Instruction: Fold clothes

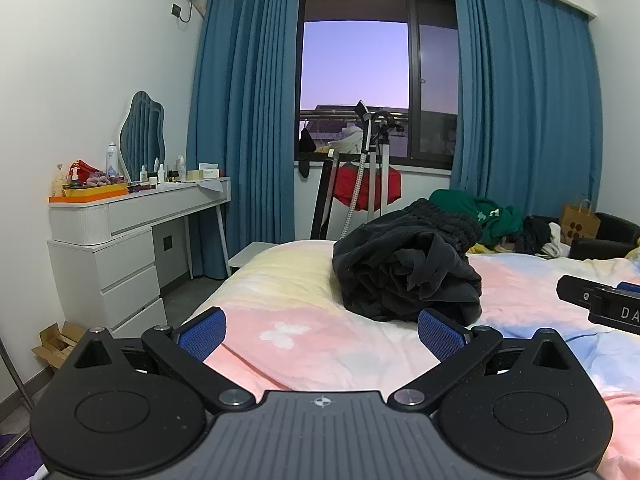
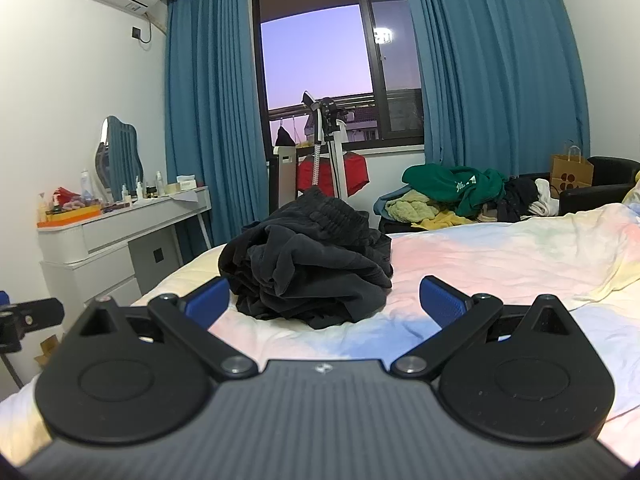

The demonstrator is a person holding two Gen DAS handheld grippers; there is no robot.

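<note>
Bedding (image 1: pixel 320 332) in pastel pink, yellow and blue fills the lower half of both views, and on it we see the black garment (image 1: pixel 408 268) crumpled in a loose heap, its ribbed waistband on top. Beyond the bed we find blue curtains (image 1: pixel 244 112) framing a dusk window, a white dressing table (image 1: pixel 120 224) crowded with bottles at left, and a pile of other clothes topped by a green hoodie (image 2: pixel 452 188) at right. We hold the left gripper (image 1: pixel 320 332) spread wide and empty, low over the bedding just short of the heap. The right gripper (image 2: pixel 326 304) is equally wide apart, gripping nothing, the heap lying near and ahead between its blue pads (image 2: pixel 442 300).
</note>
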